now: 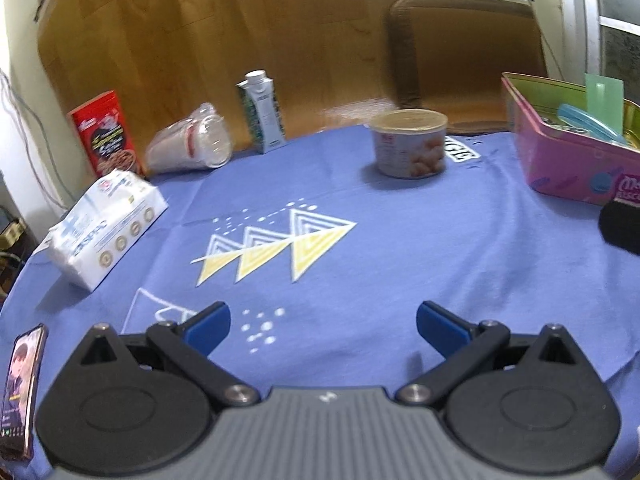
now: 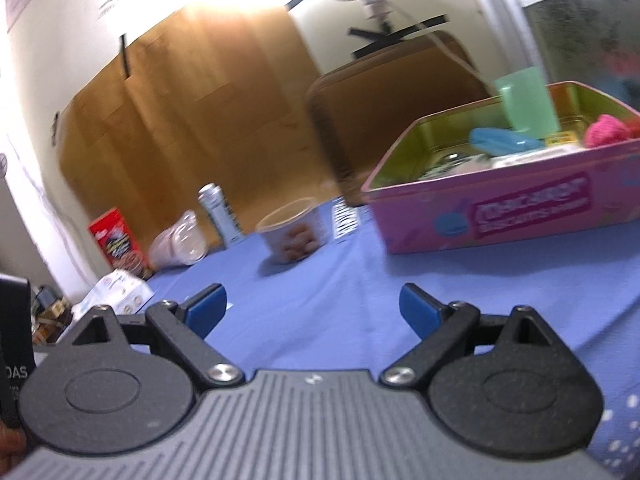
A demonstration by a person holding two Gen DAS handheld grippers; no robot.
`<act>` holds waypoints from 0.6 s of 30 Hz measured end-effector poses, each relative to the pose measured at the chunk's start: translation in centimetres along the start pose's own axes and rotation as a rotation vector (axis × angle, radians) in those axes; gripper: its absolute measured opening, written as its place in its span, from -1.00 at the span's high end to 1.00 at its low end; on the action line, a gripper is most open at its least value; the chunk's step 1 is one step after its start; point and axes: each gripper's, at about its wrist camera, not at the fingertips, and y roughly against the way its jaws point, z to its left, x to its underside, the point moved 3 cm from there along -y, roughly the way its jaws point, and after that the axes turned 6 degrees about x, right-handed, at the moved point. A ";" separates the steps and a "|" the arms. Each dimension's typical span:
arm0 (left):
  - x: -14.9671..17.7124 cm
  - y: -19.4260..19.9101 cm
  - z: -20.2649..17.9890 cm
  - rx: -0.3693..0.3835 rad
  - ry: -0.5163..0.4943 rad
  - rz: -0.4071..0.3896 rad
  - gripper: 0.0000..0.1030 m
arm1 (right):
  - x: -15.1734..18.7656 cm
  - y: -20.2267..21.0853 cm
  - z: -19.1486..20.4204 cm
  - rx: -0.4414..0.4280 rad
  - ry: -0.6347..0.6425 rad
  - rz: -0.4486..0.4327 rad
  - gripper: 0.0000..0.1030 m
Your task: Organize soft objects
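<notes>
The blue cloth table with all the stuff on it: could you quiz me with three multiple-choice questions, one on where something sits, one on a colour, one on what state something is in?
1. Where is the round tin can?
A. inside the pink box
B. on the blue cloth, left of the pink box
C. on top of the tissue pack

2. What colour is the box at the far left?
A. red
B. green
C. white

3. How is the left gripper?
A. shut on the cloth
B. holding the can
C. open and empty

Answers: 1 B, it stands on the blue cloth apart from the pink box. 2 A, its front is red. 3 C, its blue fingers stand wide apart with only cloth between.
</notes>
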 end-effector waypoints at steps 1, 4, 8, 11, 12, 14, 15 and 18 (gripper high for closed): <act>0.1 0.0 0.4 -0.002 0.006 0.002 -0.99 | 0.1 -0.2 0.5 -0.011 0.013 0.008 -0.85; 0.5 0.0 1.4 -0.011 0.025 0.008 -0.99 | 0.5 -0.7 1.8 -0.037 0.047 0.028 -0.85; 0.9 0.0 2.7 -0.024 0.052 0.015 -0.99 | 0.8 -1.4 3.2 -0.060 0.076 0.050 -0.85; 1.2 -0.1 3.6 -0.034 0.074 0.021 -0.99 | 1.0 -1.8 4.1 -0.074 0.095 0.061 -0.85; 1.3 -0.1 3.9 -0.036 0.079 0.023 -0.99 | 1.1 -2.0 4.4 -0.079 0.101 0.066 -0.85; 1.6 -0.2 4.3 -0.040 0.090 0.027 -0.99 | 1.3 -2.1 4.7 -0.087 0.110 0.073 -0.85; 1.7 -0.2 4.6 -0.042 0.095 0.028 -0.99 | 1.3 -2.3 4.9 -0.090 0.115 0.076 -0.85; 1.8 -0.1 5.3 -0.051 0.112 0.031 -0.99 | 1.4 -2.6 5.6 -0.101 0.126 0.084 -0.85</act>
